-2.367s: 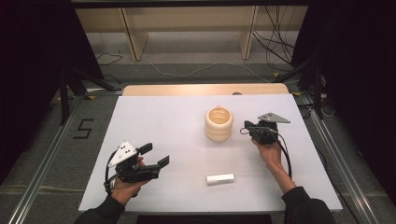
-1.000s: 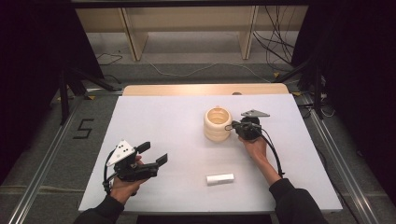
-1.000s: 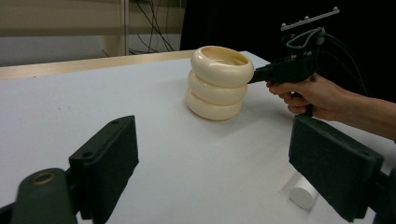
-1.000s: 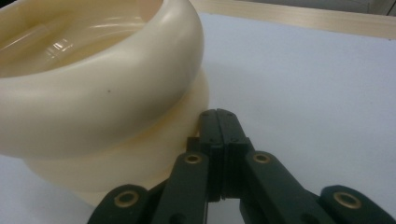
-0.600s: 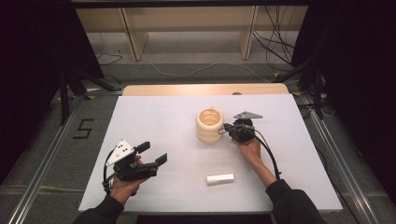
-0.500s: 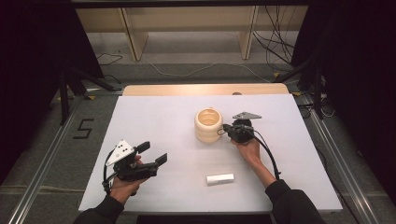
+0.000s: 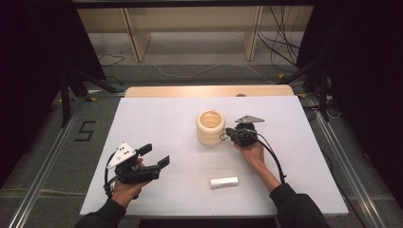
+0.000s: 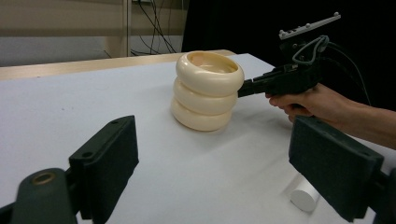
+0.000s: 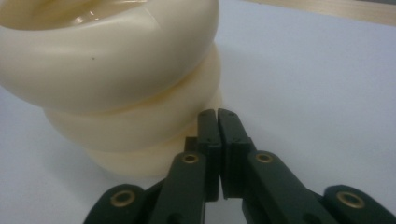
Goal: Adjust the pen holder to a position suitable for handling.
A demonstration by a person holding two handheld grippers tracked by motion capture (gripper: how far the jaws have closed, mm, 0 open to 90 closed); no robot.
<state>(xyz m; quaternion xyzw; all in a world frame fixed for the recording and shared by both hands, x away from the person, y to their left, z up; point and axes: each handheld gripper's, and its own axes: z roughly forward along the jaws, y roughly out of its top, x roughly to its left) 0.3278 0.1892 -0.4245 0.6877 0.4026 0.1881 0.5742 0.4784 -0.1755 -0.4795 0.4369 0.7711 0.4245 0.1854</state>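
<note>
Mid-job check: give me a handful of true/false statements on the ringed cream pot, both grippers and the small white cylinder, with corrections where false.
1. The right gripper has its jaws closed together, tips against the side of the ringed cream pot. True.
2. The left gripper is clamped on the white cylinder. False: its jaws are wide open and hold nothing; the cylinder lies apart on the white table.
3. The pot stands upright, mouth up. True.
4. The white cylinder sits inside the pot. False: it lies on its side near the table's front edge.
5. The pot is lifted clear of the table. False: it rests on it.
</note>
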